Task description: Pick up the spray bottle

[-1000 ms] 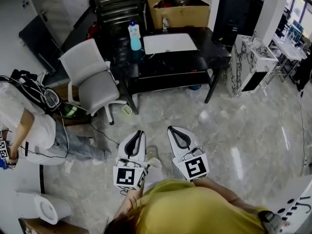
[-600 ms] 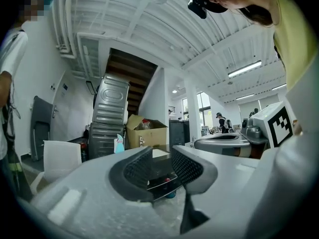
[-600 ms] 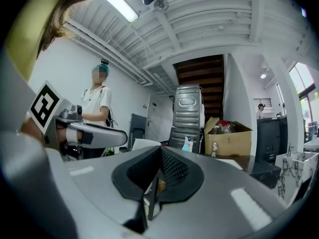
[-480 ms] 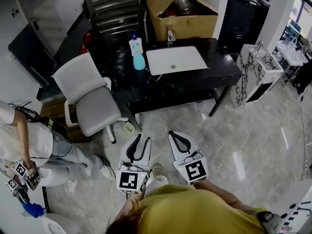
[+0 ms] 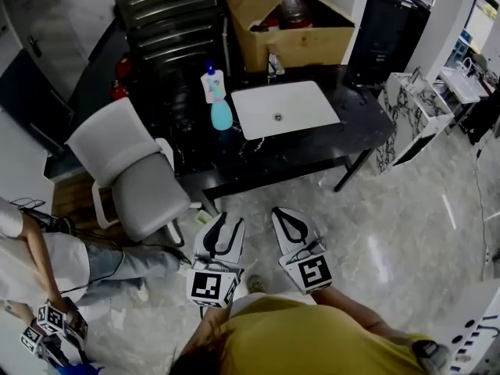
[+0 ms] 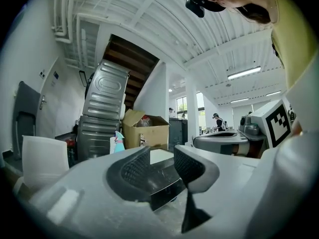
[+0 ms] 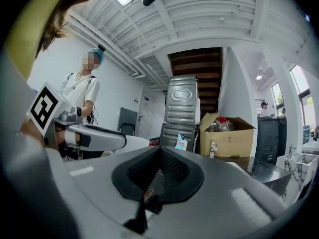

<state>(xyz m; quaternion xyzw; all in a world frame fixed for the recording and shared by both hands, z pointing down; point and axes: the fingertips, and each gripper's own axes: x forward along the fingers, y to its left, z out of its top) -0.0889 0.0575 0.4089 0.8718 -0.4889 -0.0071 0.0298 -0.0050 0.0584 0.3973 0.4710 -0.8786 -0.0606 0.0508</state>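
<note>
The spray bottle (image 5: 216, 96), turquoise with a white and blue head, stands upright on the black table (image 5: 312, 147), left of a white board (image 5: 285, 108). It also shows small and far off in the left gripper view (image 6: 117, 142) and the right gripper view (image 7: 181, 142). Both grippers are held level over the floor, short of the table's near edge and well away from the bottle. My left gripper (image 5: 226, 222) (image 6: 162, 156) is opening, with a gap and nothing between its jaws. My right gripper (image 5: 283, 212) (image 7: 159, 151) is shut, empty.
A white swivel chair (image 5: 129, 162) stands at the table's left corner. Behind the table are a cardboard box (image 5: 297, 26) and stacked metal cases (image 5: 168, 14). A marbled stand (image 5: 406, 108) is at the right. Another person (image 5: 47, 268) with grippers stands at the left.
Both grippers have moved forward toward the table, so the table and bottle look nearer. The left jaws have gone from shut to parted. The person at the left has slid down the view.
</note>
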